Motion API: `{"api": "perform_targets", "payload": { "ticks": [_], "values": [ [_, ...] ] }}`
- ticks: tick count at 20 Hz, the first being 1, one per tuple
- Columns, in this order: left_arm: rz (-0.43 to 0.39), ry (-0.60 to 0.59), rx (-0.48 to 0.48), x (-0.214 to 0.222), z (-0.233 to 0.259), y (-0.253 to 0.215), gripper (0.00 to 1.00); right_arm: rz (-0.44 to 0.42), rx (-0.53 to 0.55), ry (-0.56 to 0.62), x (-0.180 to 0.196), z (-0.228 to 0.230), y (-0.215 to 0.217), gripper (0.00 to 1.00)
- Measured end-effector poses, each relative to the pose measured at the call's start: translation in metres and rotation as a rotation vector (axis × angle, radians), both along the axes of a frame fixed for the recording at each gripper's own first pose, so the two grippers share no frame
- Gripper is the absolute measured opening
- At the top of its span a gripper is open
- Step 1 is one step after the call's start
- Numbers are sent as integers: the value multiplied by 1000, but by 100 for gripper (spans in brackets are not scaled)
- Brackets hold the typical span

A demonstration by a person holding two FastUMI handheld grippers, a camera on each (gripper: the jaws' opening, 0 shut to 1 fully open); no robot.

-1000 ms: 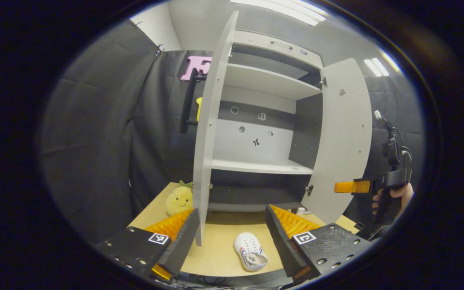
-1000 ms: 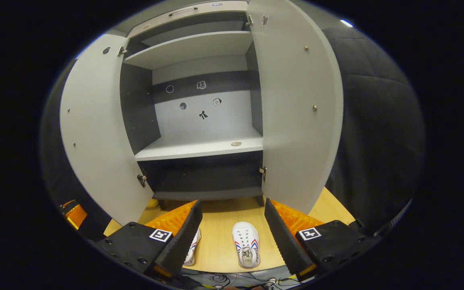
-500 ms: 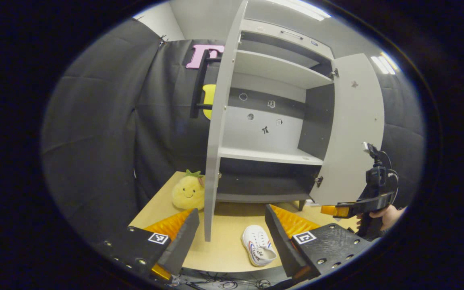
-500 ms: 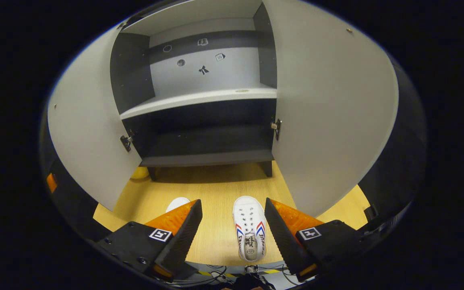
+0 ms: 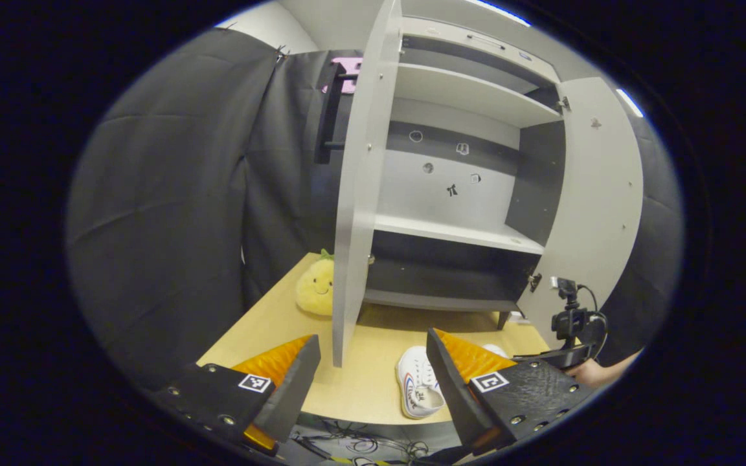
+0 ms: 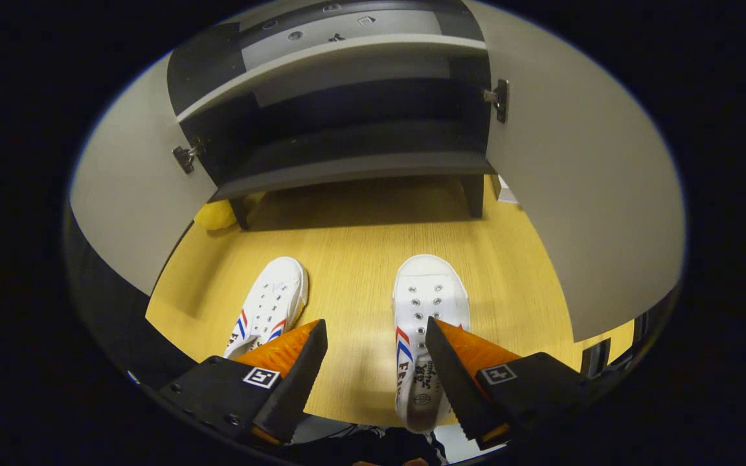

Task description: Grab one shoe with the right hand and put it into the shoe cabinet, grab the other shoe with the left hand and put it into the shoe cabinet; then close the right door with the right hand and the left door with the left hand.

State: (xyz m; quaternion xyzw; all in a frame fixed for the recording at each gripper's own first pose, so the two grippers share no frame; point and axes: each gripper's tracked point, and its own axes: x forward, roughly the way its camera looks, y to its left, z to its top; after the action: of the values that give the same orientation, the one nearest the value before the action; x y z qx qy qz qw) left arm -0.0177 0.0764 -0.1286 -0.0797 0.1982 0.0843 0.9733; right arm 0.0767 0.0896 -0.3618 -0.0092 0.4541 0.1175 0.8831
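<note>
1. The right gripper (image 6: pixel 373 372) has its jaws spread wide and grips nothing; it hangs low over the wooden table (image 6: pixel 347 259), its right finger overlapping the inner side of the right shoe (image 6: pixel 426 310), which lies between the fingers' lines, toe toward 12 o'clock.
2. The left shoe (image 6: pixel 269 310) lies at 10 o'clock from that gripper, beside its left finger, near the right shoe but apart from it.
3. The left gripper (image 5: pixel 373 382) is likewise released, fingers wide apart and holding nothing, above the table's near edge.
4. In the left gripper view one white shoe (image 5: pixel 417 388) lies just beside the right finger, and the right gripper (image 5: pixel 561 353) with the hand holding it sits at 3 o'clock, low by the table.
5. The shoe cabinet (image 5: pixel 451 194) stands at 12 o'clock with its left door (image 5: pixel 360 194) and right door (image 5: pixel 596 213) both swung open; its shelves hold no shoes.
6. A yellow plush toy (image 5: pixel 316 291) sits on the table behind the left door.
</note>
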Motion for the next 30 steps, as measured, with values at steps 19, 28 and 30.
{"api": "perform_targets", "payload": {
  "ticks": [19,28,30],
  "values": [
    [32,54,72,-15,-16,-12,95,116,-371,115,1,-61,-26,35],
    [-20,41,95,-20,-15,-17,94,149,-308,136,2,-61,-25,2],
    [-39,33,109,-23,-14,-22,94,126,-280,121,3,-57,-25,2]
  ]
}}
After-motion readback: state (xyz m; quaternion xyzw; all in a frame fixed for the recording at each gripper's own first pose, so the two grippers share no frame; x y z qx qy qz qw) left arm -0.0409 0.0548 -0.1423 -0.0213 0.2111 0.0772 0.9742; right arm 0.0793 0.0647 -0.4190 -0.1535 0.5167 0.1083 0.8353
